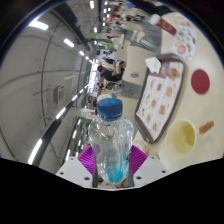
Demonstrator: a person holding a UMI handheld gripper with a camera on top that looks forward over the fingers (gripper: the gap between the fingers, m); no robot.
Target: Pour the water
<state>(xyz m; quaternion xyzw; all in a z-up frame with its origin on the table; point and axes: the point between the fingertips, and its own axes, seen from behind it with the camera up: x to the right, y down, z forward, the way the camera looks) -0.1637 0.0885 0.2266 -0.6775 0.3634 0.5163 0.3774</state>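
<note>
The gripper [112,168] carries a clear plastic water bottle [110,140], which stands upright between the 2 fingers; the jaws are clamped on its lower body, a purple pad [88,157] pressing in at either side. The bottle has a blue screw cap [110,104] at the top and a rounded shoulder below it. Its wall is see-through and ribbed, and a blue tint shows through the lower part, where the purple of the pads also shines through the plastic. How full it is cannot be told.

The whole scene is tilted. Beyond the bottle lies a pale worktop [195,150]. On it, to the right of the bottle, sits a round pale yellow bowl [182,138], near the fingers but apart from them. Beyond the bowl lies a light card or mat with red dots [158,98], and further off are 2 round plates [181,31], too small to make out in detail. Long ceiling lights [70,43] run across the left side above a large room.
</note>
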